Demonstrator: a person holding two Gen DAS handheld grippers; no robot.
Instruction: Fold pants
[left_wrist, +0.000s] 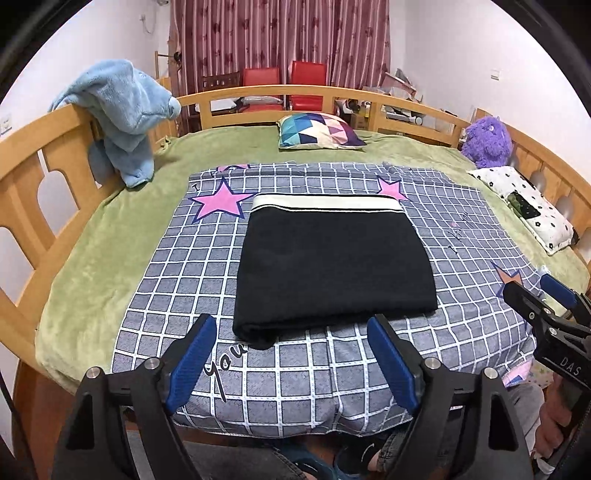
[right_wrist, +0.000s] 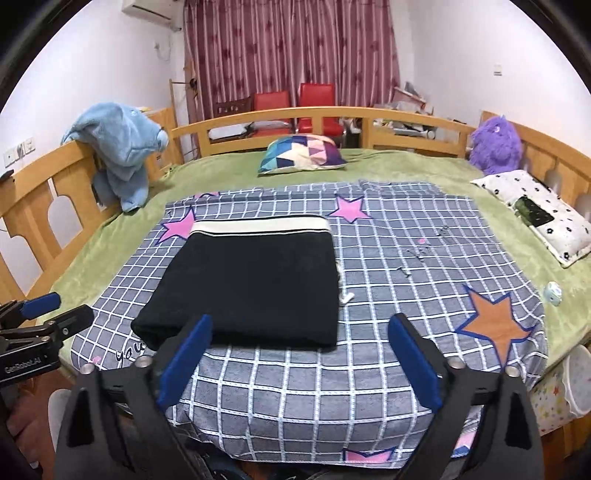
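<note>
Bright, even indoor light; sharp centre, strong fisheye bending at edges.

We see the folded pants (left_wrist: 334, 266) lying on the checked sheet (left_wrist: 177, 273), which lies over the blanket (left_wrist: 96, 266). Behind them sits a cushion (left_wrist: 319, 131); a plush toy (left_wrist: 485, 142) and pillow (left_wrist: 524, 206) lie right. A soft toy (left_wrist: 122, 114), perhaps an elephant, hangs on the left rail (left_wrist: 33, 162).

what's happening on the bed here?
A person is holding a two-finger gripper in each hand over a bed. The black pants with a white waistband lie folded into a neat rectangle on the grey checked blanket with stars. Neither gripper touches them: the left gripper and the right gripper both hang open and empty just in front of the near edge of the fold. The fold looks done.
</note>
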